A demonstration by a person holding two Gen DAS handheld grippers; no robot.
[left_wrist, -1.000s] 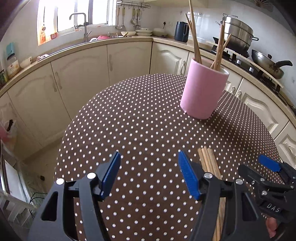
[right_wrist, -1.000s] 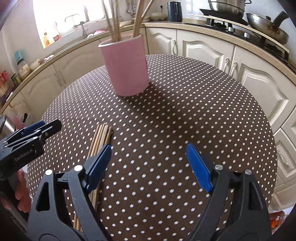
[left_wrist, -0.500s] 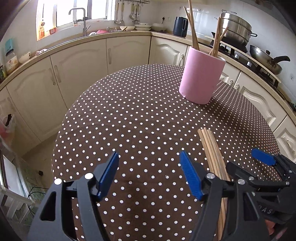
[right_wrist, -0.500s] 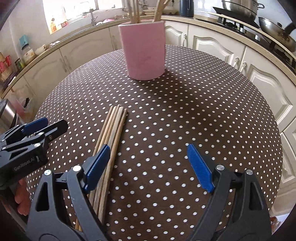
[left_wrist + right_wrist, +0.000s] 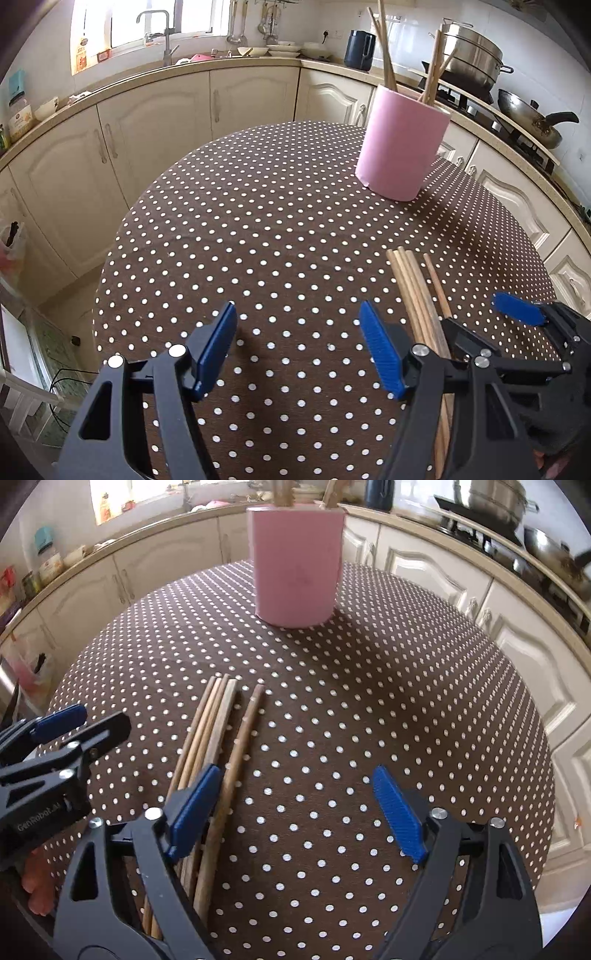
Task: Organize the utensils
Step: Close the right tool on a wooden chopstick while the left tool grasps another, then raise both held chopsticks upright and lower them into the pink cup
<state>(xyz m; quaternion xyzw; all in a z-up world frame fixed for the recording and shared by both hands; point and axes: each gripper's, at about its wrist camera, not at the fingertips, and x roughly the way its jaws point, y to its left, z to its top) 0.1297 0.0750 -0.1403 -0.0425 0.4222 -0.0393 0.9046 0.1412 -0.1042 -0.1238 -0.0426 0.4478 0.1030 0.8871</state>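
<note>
One chopstick [image 5: 240, 753] now split from bundle [image 5: 207, 734]; right gripper [image 5: 291, 808] closing, empty; left gripper [image 5: 299, 347] wide, empty. Light, stiff, rolls: pinch yours mid-shaft, well short of pink holder [image 5: 295, 568].

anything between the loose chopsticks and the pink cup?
Nothing: only bare dotted tablecloth lies between the chopsticks and the pink cup. The right wrist view shows it best; the left wrist view agrees.

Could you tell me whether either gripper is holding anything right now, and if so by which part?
Nothing is held. The left gripper is open over bare tablecloth. The right gripper is closing, with one stray chopstick between its jaws, not yet pinched.
</note>
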